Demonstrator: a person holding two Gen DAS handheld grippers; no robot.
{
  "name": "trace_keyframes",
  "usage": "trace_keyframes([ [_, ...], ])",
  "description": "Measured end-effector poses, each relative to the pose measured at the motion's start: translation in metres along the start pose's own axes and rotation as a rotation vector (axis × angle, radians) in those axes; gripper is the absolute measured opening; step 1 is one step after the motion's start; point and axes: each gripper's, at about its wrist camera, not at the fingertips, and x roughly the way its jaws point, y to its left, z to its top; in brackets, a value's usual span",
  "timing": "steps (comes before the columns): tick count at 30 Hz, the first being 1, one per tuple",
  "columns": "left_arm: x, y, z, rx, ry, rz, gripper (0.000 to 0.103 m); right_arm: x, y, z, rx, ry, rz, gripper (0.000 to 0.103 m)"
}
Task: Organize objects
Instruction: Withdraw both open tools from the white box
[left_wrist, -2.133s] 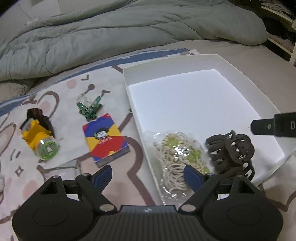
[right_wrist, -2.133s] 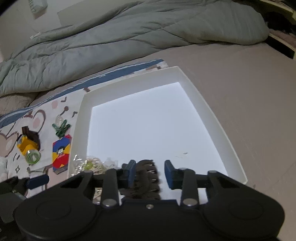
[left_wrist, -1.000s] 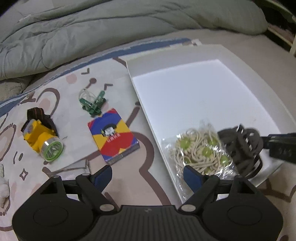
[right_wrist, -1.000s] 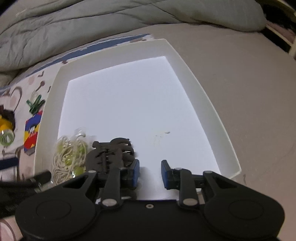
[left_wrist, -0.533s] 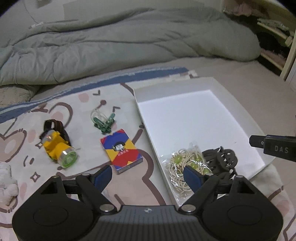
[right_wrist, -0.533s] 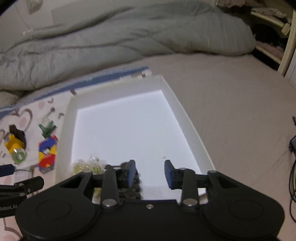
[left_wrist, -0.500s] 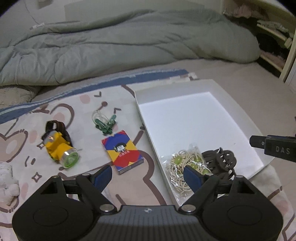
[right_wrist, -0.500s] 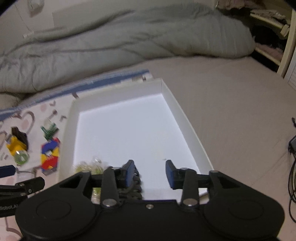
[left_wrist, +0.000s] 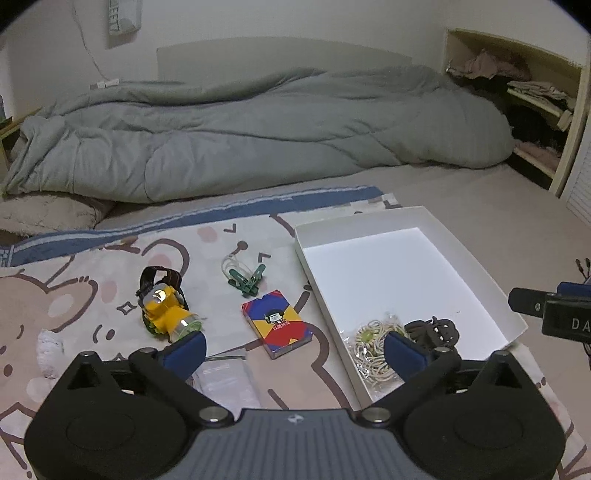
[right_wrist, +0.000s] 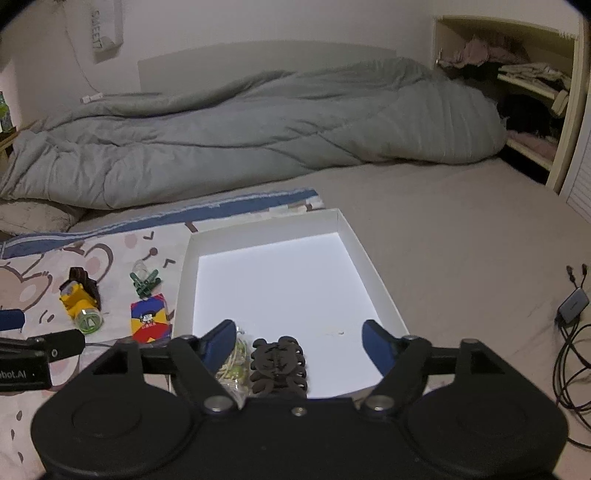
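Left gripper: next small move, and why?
Probably lower the left gripper toward the card box and straddle it. Its jaws have just opened wide with nothing between them, the box lies on the mat nearest the tray, and the hair claw is already inside.

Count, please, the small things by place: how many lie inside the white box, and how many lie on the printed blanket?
Inside the white box: 2, the bag of hair ties and the dark hair claw.
On the printed blanket: 3, the yellow headlamp, the green clips and the card box.
Total: 5

Matt white cardboard tray (right_wrist: 376, 291), soft quilted cloth duvet (left_wrist: 258, 133), glossy printed card box (left_wrist: 276, 324), matt dark plastic hair claw (right_wrist: 279, 365).
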Motion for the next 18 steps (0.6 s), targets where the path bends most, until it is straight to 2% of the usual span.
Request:
trace_keyframes([
  [11, -0.011, 0.006, -0.015, -0.006, -0.053, -0.015, 0.103, -0.025, 0.001, -0.013, -0.039, -0.058, -0.036, 0.103],
  [18, -0.014, 0.009, -0.017, -0.014, -0.068, -0.020, 0.103, -0.028, 0.001, -0.019, -0.058, -0.064, -0.036, 0.103],
])
